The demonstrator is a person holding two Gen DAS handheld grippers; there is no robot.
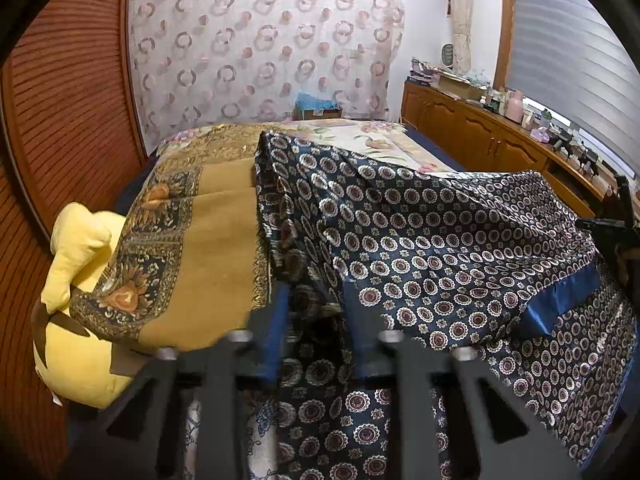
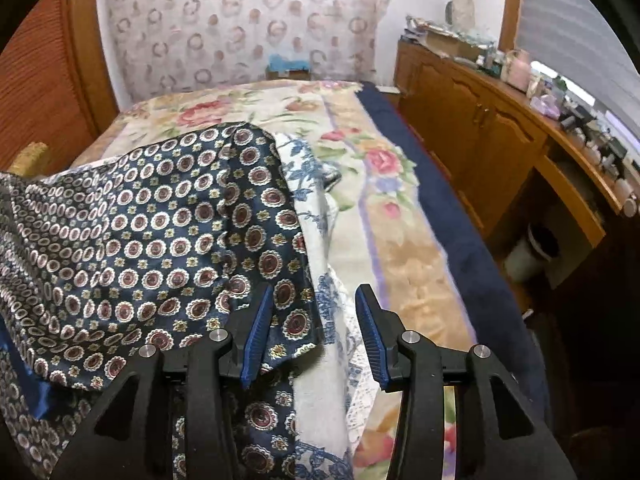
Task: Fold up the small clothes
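Note:
A navy satin cloth (image 1: 420, 240) printed with small round medallions lies rumpled and partly raised over the bed. My left gripper (image 1: 314, 312) sits at the bottom of the left wrist view, shut on a bunched fold of this cloth, which drapes over and between its blue pads. In the right wrist view the same navy cloth (image 2: 160, 232) spreads to the left. My right gripper (image 2: 314, 292) stands open above its right edge, with the cloth's edge lying below the left pad and no pad pressing on it.
A white cloth with blue print (image 2: 332, 272) lies under the navy one on the floral bedspread (image 2: 400, 208). A mustard scarf (image 1: 212, 240) and a yellow plush (image 1: 76, 248) lie at the left. A cluttered wooden sideboard (image 2: 480, 132) runs along the right.

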